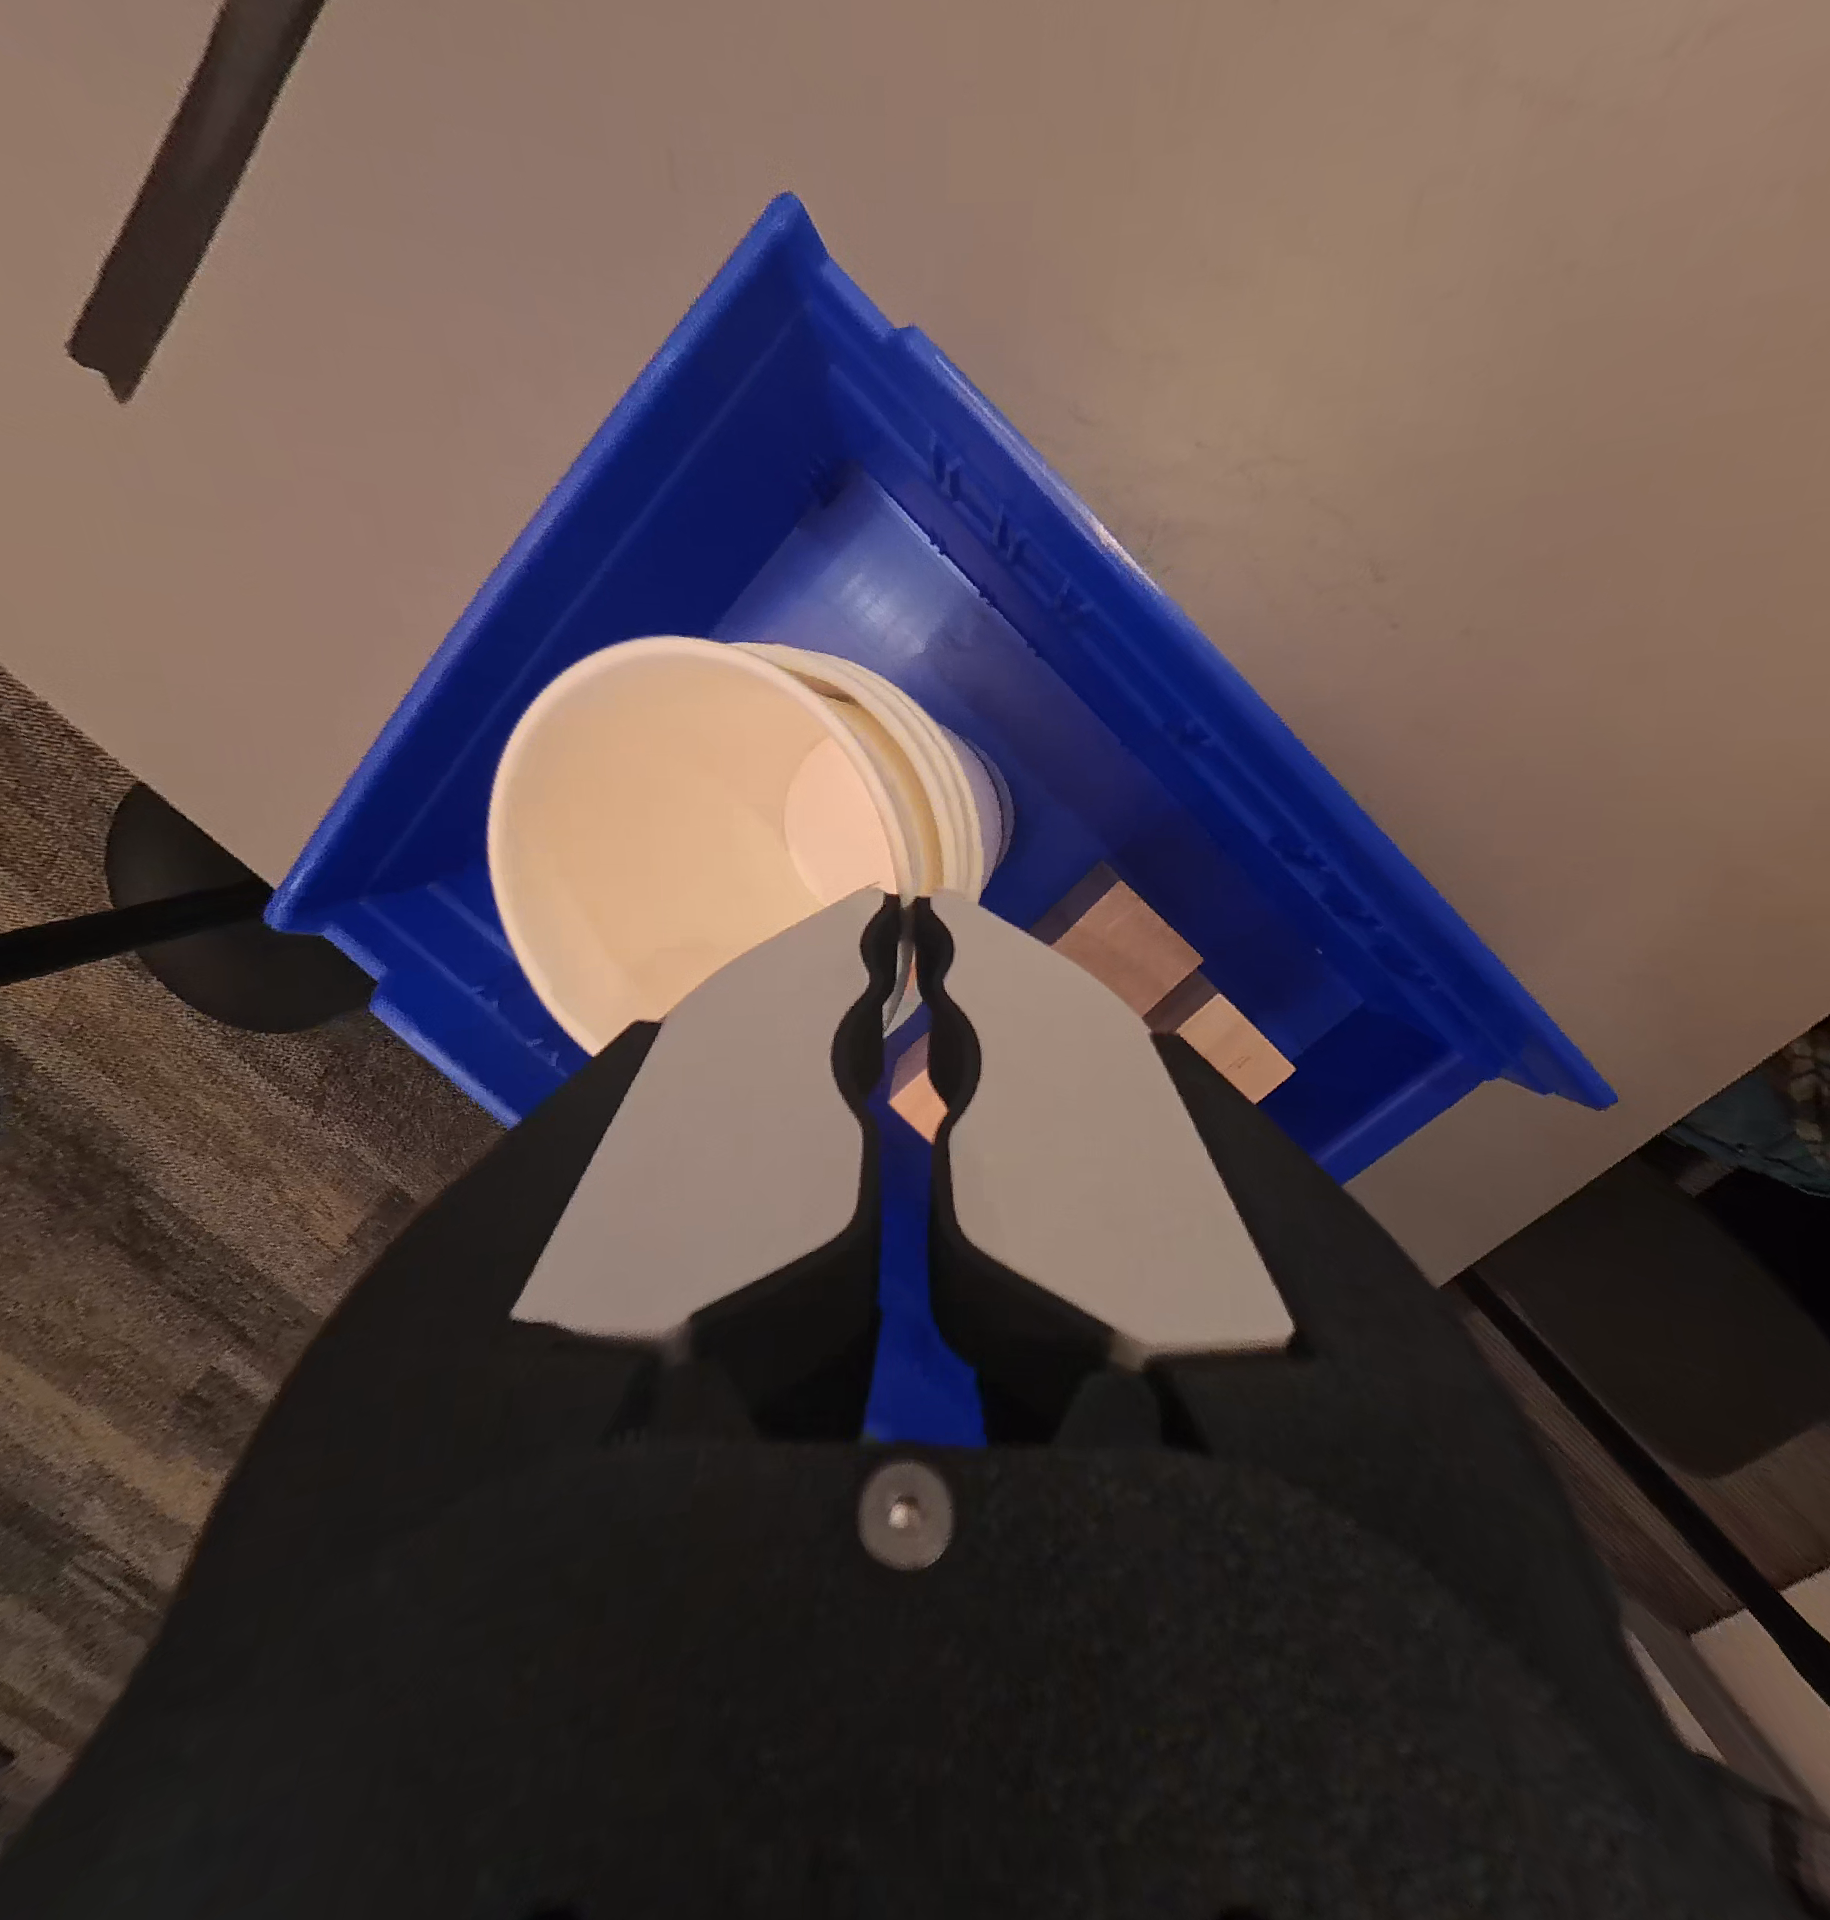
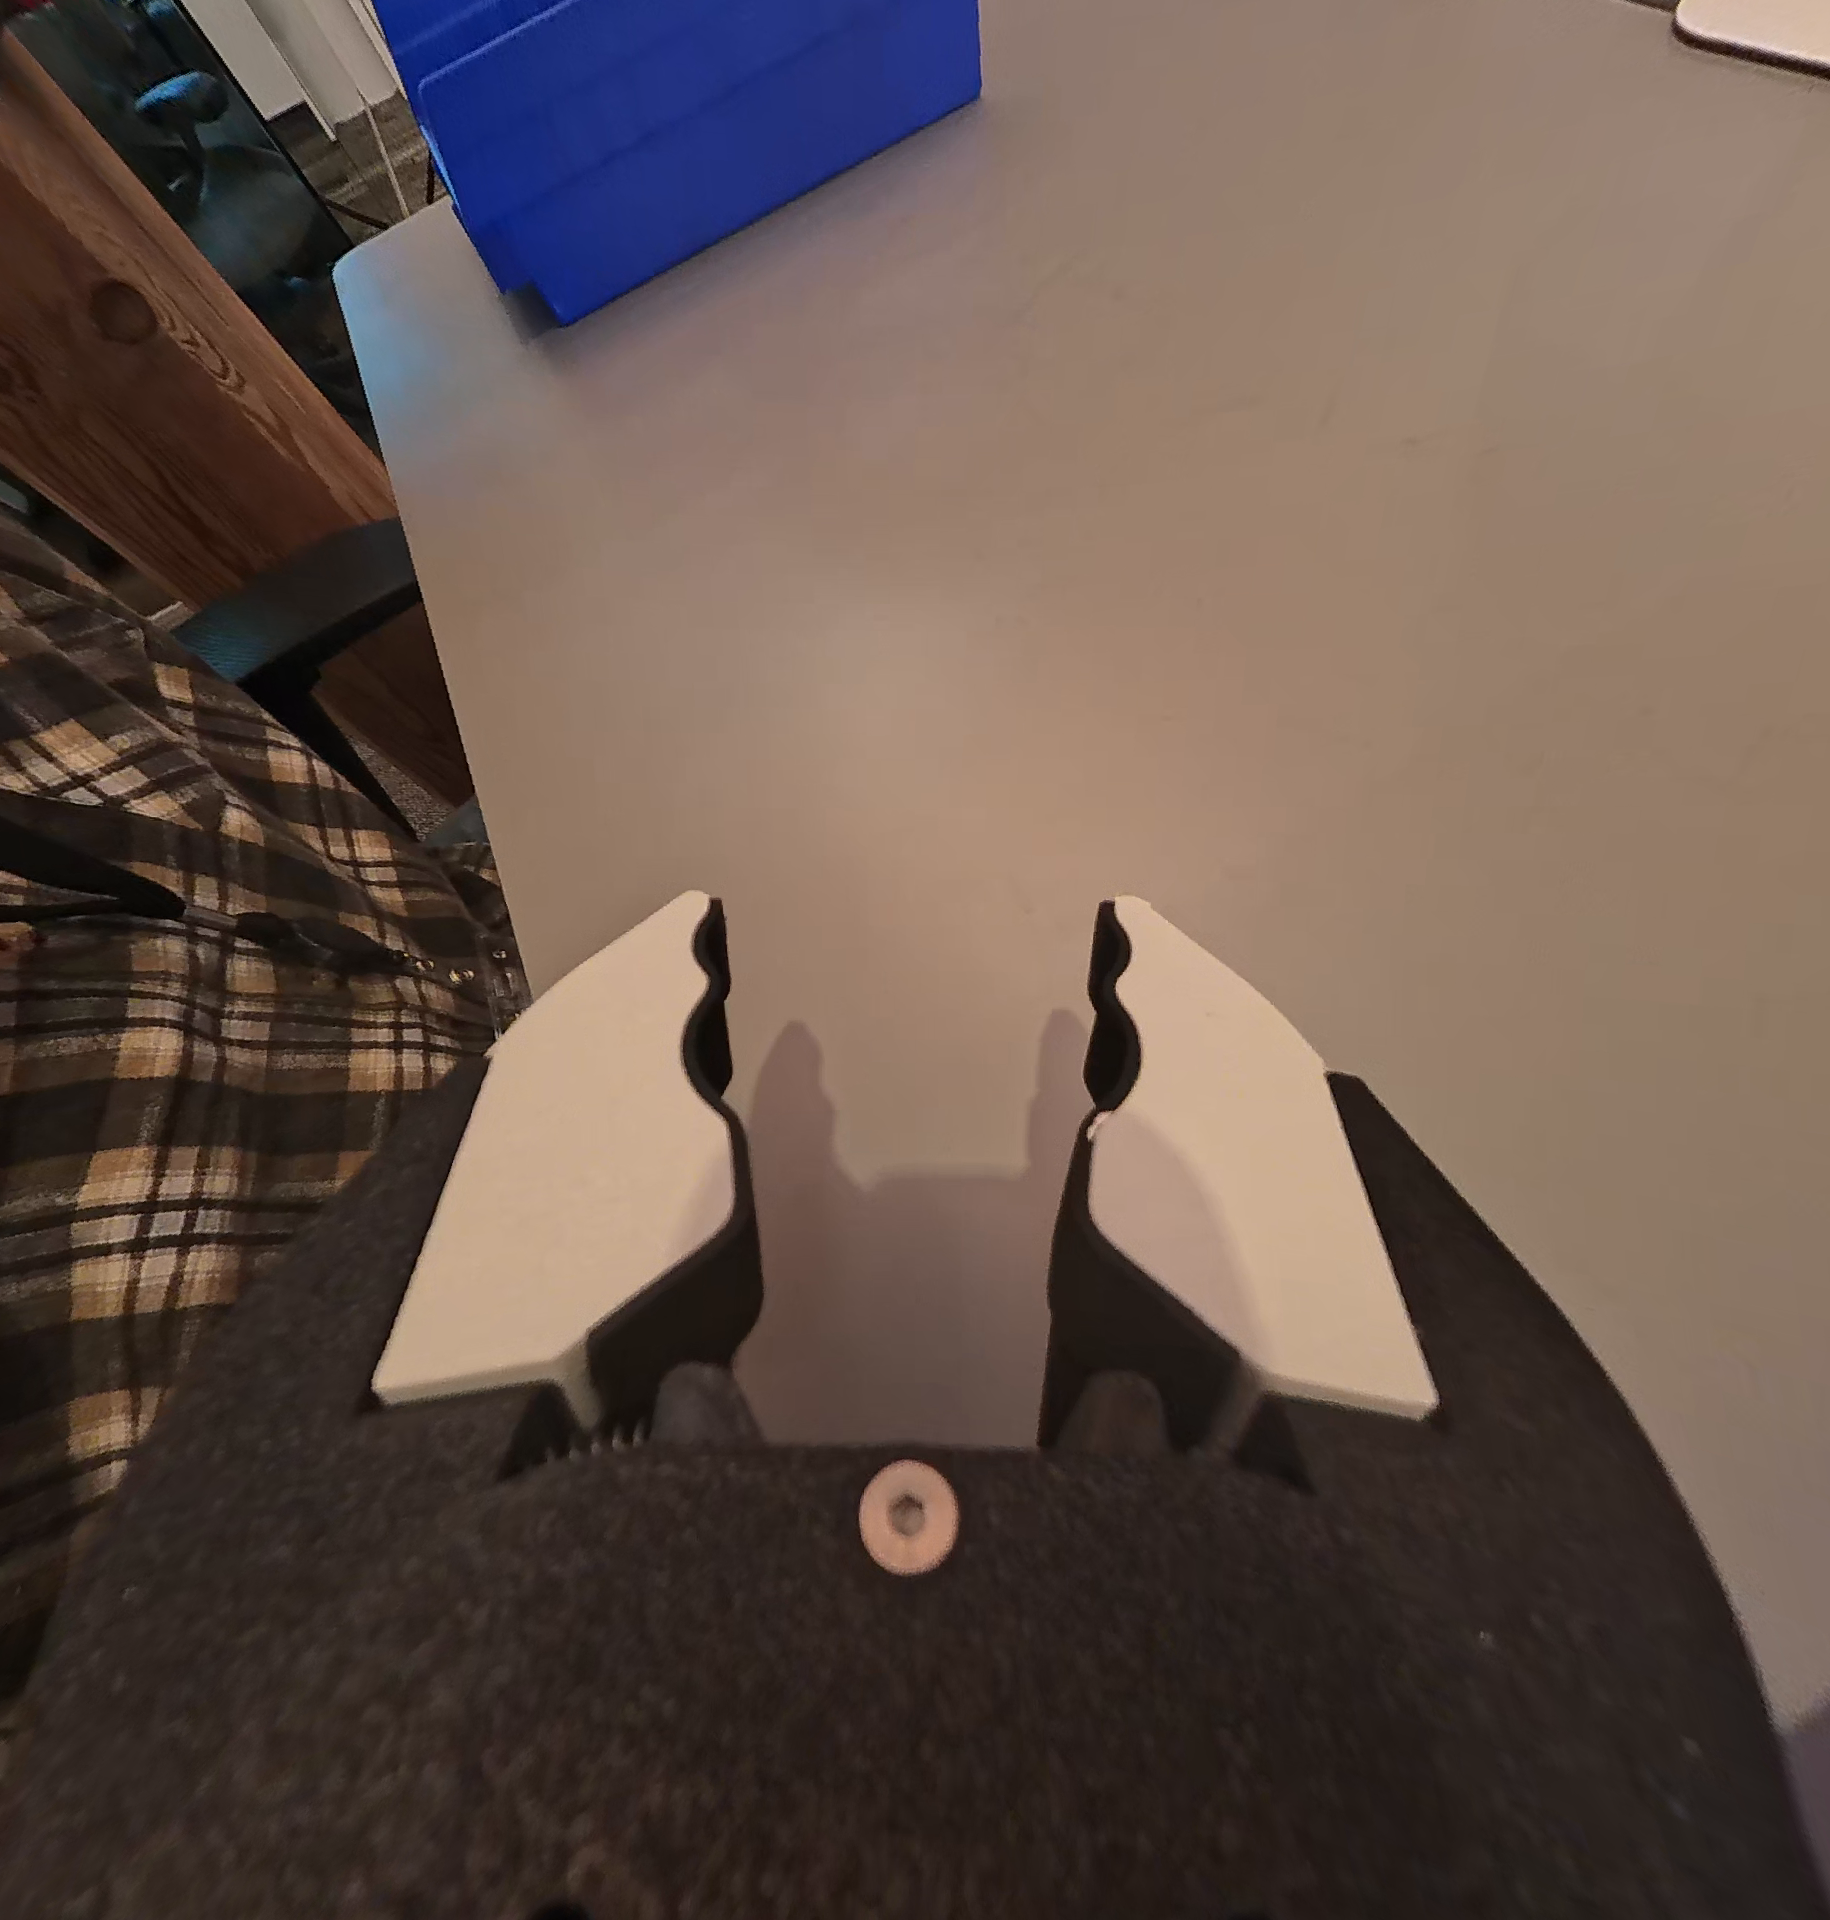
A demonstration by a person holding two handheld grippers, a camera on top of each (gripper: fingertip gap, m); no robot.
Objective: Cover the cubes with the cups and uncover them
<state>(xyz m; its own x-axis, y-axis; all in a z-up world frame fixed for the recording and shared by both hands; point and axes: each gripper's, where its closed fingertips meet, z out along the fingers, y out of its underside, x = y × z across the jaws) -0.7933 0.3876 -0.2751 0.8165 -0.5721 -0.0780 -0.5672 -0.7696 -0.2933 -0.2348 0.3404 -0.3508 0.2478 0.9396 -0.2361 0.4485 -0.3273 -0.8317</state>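
Pinched nearly shut, the left claw has the rim of a stack of nested white paper cups between its tips; the stack hangs tilted over the blue plastic bin, its open mouth swung to the claw's left. Just right of the tips, low in the bin, lie the small pale wooden cubes, one more peeking through the gap between the fingers. Whether the claw grips one cup wall or several I cannot tell. To my eye the step in hand is fetching cups out of the bin, and doing it well means lifting straight up until the stack clears the bin wall, keeping the squeeze light so the thin paper rim does not crumple, and not letting the tilted stack slide apart. Further right, the right claw stands wide and empty, low over the bare grey table, with the bin ahead and to its left; it looks ready to peel one cup off the stack.
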